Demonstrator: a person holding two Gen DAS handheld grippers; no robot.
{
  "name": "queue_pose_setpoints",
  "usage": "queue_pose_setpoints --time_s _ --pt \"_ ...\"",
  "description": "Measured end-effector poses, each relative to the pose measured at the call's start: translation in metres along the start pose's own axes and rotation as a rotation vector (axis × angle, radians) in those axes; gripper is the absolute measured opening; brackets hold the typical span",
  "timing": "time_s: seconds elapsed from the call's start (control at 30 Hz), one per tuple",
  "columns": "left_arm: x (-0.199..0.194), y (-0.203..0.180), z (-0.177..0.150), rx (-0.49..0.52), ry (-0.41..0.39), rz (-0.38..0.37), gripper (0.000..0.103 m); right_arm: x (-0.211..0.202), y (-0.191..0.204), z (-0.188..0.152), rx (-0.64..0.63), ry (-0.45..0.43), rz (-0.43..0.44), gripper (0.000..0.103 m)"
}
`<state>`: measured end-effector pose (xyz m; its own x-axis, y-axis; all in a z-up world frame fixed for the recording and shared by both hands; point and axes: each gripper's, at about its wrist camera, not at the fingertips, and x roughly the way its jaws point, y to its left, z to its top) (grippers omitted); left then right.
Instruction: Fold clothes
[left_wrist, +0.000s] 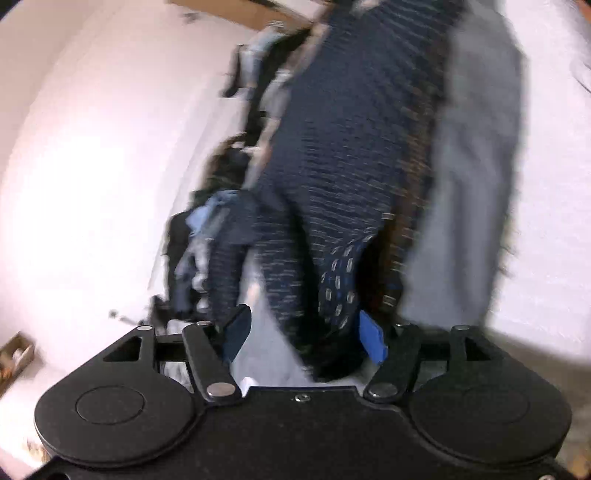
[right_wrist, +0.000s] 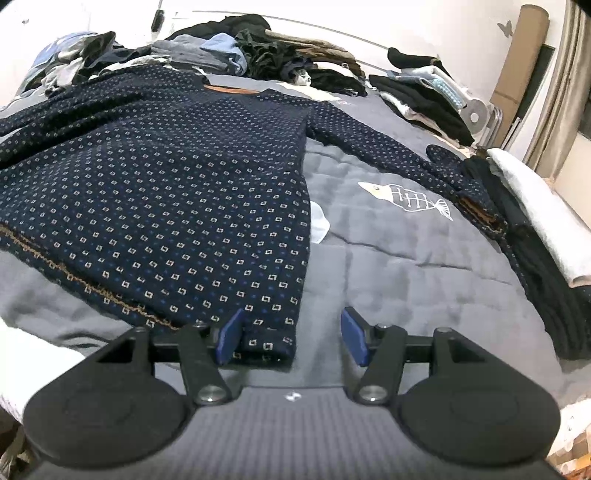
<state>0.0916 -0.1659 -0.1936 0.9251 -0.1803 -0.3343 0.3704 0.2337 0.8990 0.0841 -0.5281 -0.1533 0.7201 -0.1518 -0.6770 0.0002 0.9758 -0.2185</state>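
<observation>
A navy sweater with small square dots lies spread flat on the grey quilt, its right sleeve stretched out to the right. My right gripper is open over the sweater's lower right hem corner. The corner lies between the fingers beside the left pad, and the right pad is clear of it. The left wrist view is blurred and tilted. There the sweater runs up from between the fingers of my left gripper, whose pads stand apart with a fold of fabric between them.
A heap of mixed clothes fills the far side of the bed. Folded dark garments lie at the back right. Black cloth and a white cloth line the right edge. A cardboard roll leans on the wall.
</observation>
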Motion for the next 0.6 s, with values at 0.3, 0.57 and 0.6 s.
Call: queue_pose_setpoints --time_s 0.3,0.57,0.6 --pt "0.009 -0.028 0.010 0.167 -0.076 0.112 0.042 -0.001 0.005 0.001 -0.020 -0.005 -0.003 0.058" --pt "0.008 0.012 0.020 -0.050 -0.052 0.063 0.010 -0.009 0.011 -0.001 -0.110 -0.060 -0.006 0.058" --pt "0.007 0.018 0.022 -0.084 -0.055 0.061 0.009 -0.011 0.013 -0.001 -0.136 -0.075 0.000 0.058"
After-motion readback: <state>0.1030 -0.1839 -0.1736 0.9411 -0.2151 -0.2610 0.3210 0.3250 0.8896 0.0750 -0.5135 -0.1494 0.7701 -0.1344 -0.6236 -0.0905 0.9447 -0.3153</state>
